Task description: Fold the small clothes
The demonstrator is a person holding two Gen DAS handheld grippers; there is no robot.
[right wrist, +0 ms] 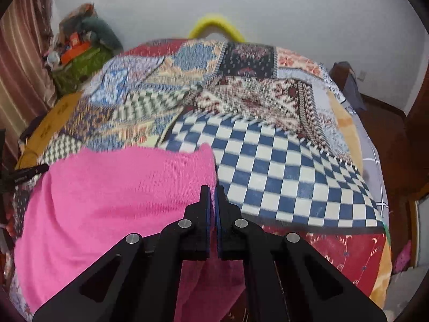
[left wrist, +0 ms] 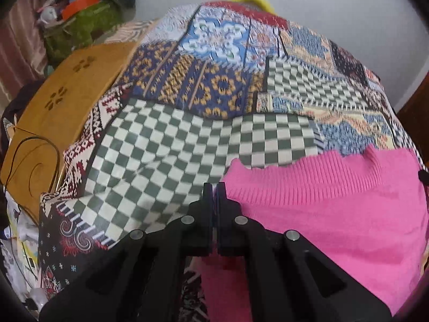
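Both tools are clenched: the left tool (left wrist: 214,187) pinches the near left edge of the pink knit garment (left wrist: 335,214), the right tool (right wrist: 213,190) its near right edge, likely to lift and fold it away. Beyond, the patchwork bedspread (right wrist: 241,94) lies under it.

Left hand-held gripper (left wrist: 214,187): jaws shut, black fingers (left wrist: 207,201) pressed together along full length, pointing steeply downward. Fingertips level with each other. Right hand-held gripper (right wrist: 211,190): jaws shut, black fingers (right wrist: 205,204) parallel, blue inner pads (right wrist: 217,230) nearly touching, narrow slit visible between them. Also angled steeply downward. No hand or sleeve visible in either view.
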